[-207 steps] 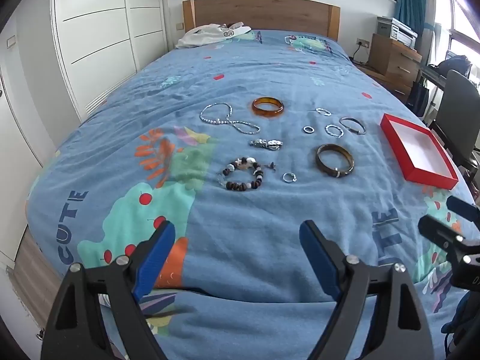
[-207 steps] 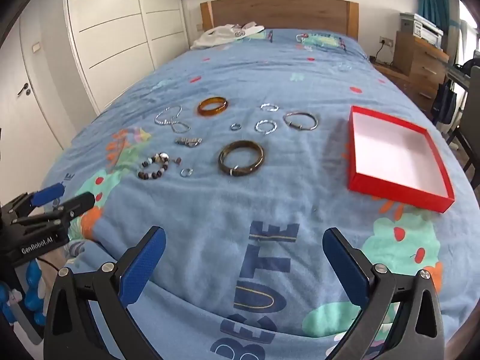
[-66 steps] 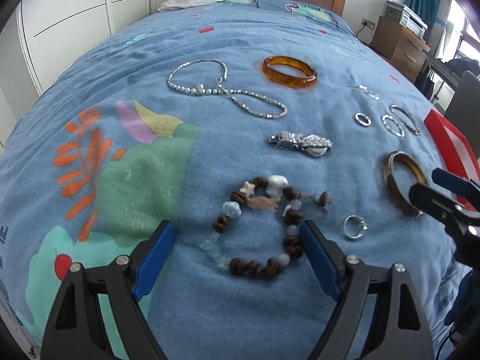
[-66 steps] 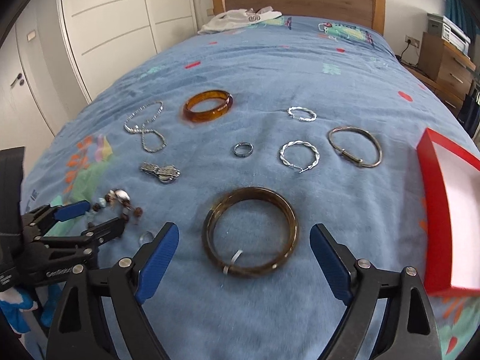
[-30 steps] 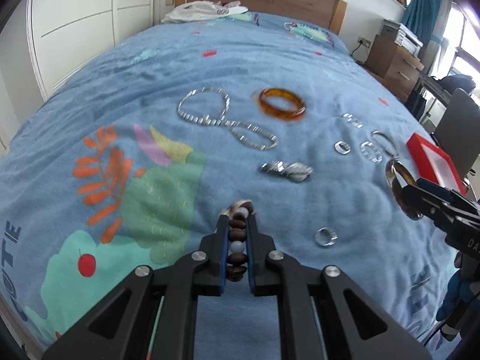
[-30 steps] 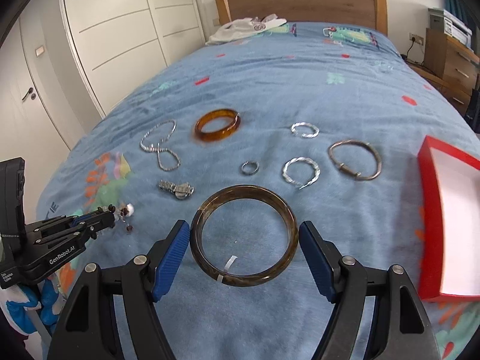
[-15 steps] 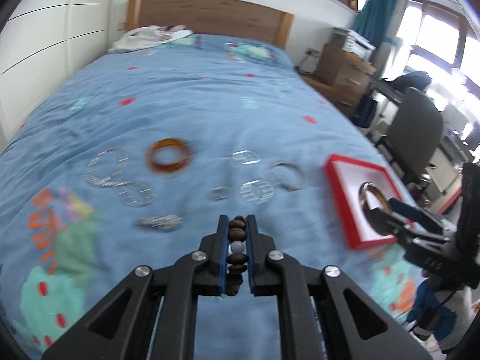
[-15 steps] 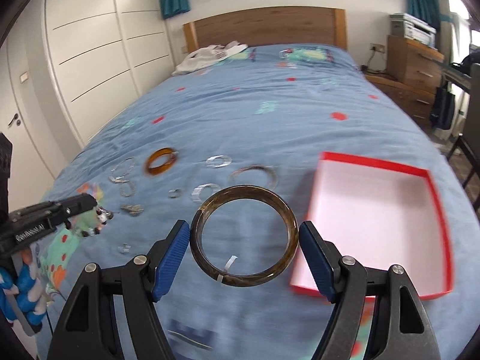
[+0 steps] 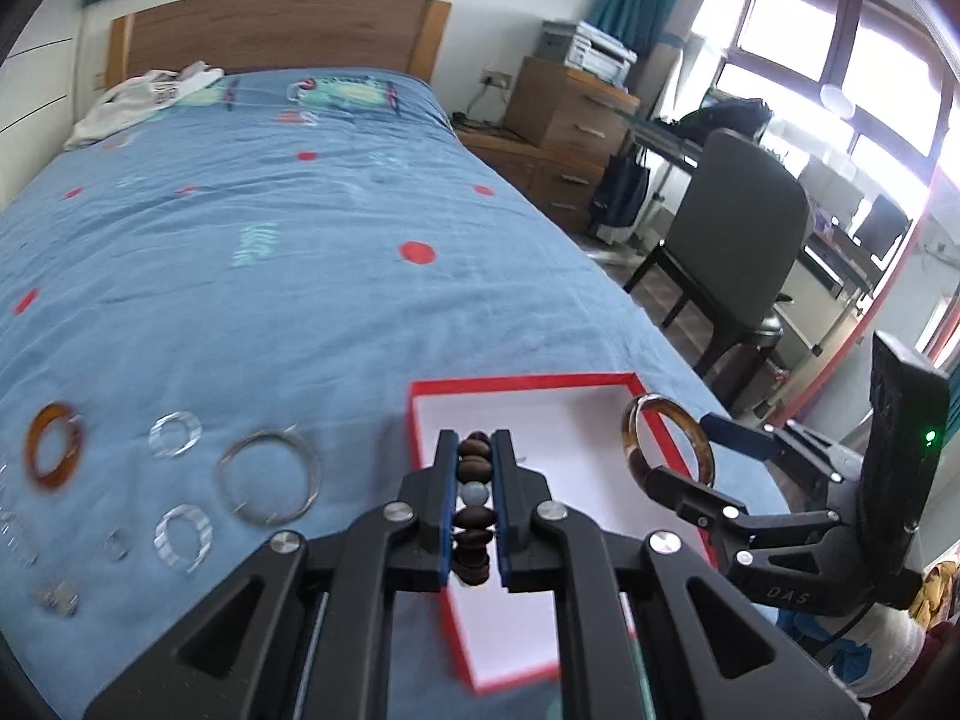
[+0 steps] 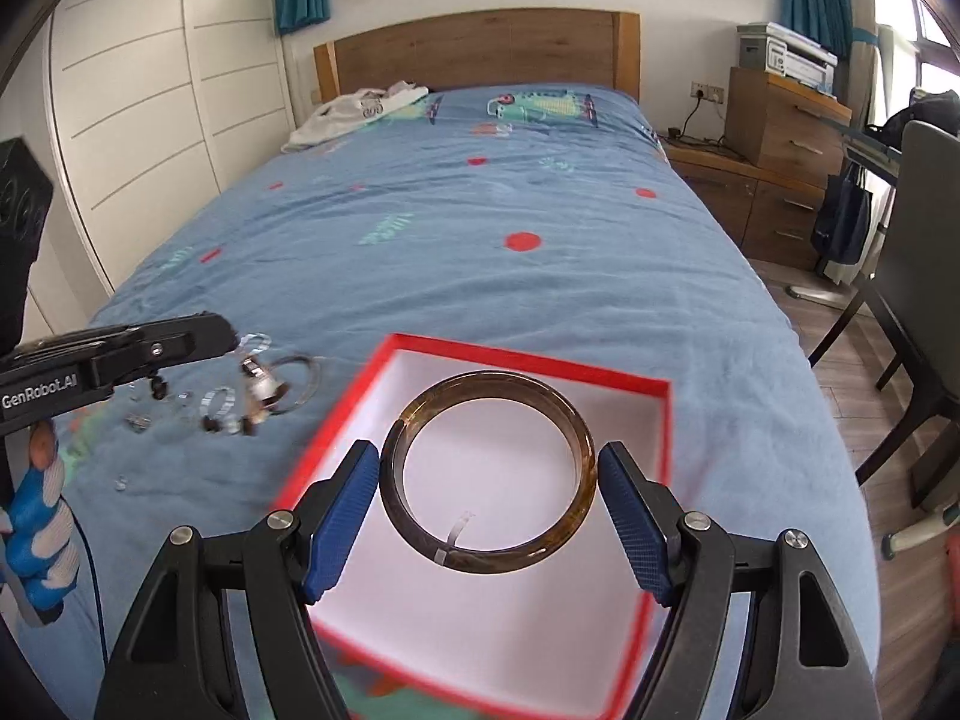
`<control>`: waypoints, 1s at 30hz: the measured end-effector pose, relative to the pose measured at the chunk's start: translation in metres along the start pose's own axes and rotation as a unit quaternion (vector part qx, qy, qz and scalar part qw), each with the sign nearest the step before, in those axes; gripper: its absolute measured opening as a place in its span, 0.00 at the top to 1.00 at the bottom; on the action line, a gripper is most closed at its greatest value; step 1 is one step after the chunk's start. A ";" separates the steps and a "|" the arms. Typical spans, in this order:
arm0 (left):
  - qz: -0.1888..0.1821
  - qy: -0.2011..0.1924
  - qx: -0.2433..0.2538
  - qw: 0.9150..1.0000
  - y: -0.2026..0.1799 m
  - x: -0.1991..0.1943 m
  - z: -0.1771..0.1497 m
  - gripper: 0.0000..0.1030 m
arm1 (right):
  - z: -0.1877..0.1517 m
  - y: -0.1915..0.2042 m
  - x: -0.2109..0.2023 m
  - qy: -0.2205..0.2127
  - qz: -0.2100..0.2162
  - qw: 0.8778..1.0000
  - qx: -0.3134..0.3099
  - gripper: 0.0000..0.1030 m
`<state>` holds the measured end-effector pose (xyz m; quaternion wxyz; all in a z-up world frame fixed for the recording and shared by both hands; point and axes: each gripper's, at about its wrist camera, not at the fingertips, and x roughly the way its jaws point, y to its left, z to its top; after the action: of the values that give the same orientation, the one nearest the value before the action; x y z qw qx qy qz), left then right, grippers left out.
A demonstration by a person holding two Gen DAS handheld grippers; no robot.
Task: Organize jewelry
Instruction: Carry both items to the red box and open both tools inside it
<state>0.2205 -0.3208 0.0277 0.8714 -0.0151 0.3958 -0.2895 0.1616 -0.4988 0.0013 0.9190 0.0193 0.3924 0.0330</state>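
My left gripper (image 9: 474, 450) is shut on the beaded bracelet (image 9: 474, 507), brown beads with one pale bead, held above the near left part of the red tray (image 9: 522, 384). From the right wrist view that bracelet (image 10: 255, 396) dangles below the left gripper (image 10: 231, 333). My right gripper (image 10: 487, 480) is shut on the dark brown bangle (image 10: 487, 564), which hangs over the white inside of the red tray (image 10: 528, 357). The same bangle (image 9: 696, 438) shows edge-on over the tray's right rim in the left wrist view.
On the blue bedspread left of the tray lie an amber bangle (image 9: 51, 450), a thin silver bangle (image 9: 267, 477), two twisted silver hoops (image 9: 175, 433) (image 9: 183, 538) and small rings. A desk chair (image 9: 732, 240) and wooden drawers (image 9: 570, 120) stand right of the bed.
Both grippers have swung right from the jewelry spread to above the red tray, each carrying its piece. The loose jewelry now lies off to the left.
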 end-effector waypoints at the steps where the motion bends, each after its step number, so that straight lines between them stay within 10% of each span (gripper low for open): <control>1: -0.001 0.007 0.002 1.000 -0.004 0.014 0.004 0.91 | 0.003 -0.007 0.007 0.003 0.001 1.000 -0.003 0.28; 13: 0.016 0.086 0.038 0.995 -0.007 0.123 0.002 0.91 | 0.011 -0.039 0.085 0.080 0.043 0.992 -0.088 0.28; 30: 0.019 0.104 0.055 0.993 0.000 0.140 -0.010 0.89 | -0.005 -0.024 0.094 0.133 0.030 0.968 -0.209 0.28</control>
<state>0.2862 -0.3910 -0.0739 0.8301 0.0702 0.4682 -0.2945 0.2241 -0.5159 -0.0713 0.8407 -0.1662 0.4950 0.1437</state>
